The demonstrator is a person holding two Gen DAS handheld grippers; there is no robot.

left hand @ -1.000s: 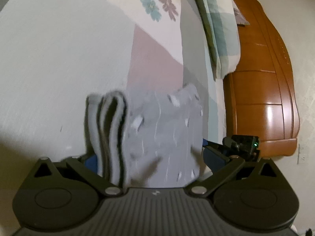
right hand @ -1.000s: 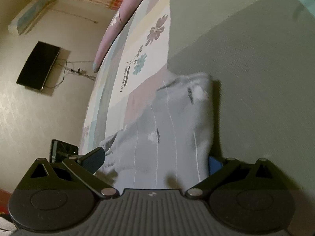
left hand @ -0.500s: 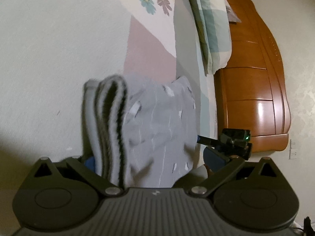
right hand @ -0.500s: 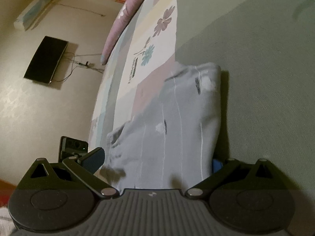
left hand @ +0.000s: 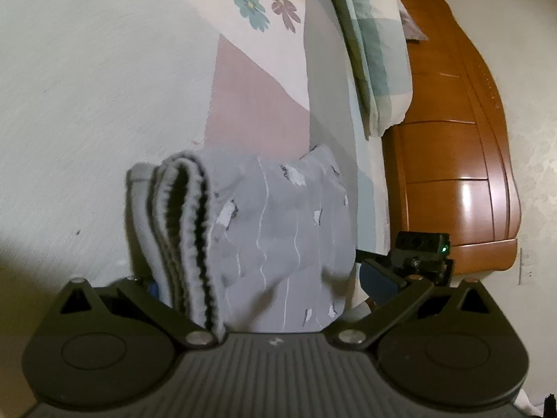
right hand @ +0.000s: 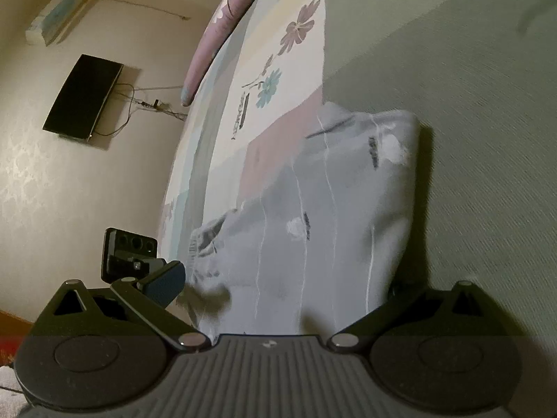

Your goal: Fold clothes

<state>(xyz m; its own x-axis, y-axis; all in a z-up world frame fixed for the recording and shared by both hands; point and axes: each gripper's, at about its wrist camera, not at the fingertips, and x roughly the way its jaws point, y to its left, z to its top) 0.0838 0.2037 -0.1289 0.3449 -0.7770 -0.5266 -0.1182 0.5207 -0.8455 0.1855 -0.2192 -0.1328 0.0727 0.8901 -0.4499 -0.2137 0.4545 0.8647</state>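
The left gripper (left hand: 264, 278) stands with its jaws spread wide, the folded grey garment (left hand: 278, 230) lying between them; whether they press it cannot be told. The right gripper (right hand: 289, 278) is likewise spread around the same garment (right hand: 330, 209). The garment lies on the bed (left hand: 87, 104), on its grey part beside the pink patch (left hand: 250, 104), near the wooden headboard (left hand: 452, 139).

Grey garment (left hand: 278, 230), white wavy lines; floral bedsheet (left hand: 264, 3); orange-brown headboard (left hand: 449, 139).
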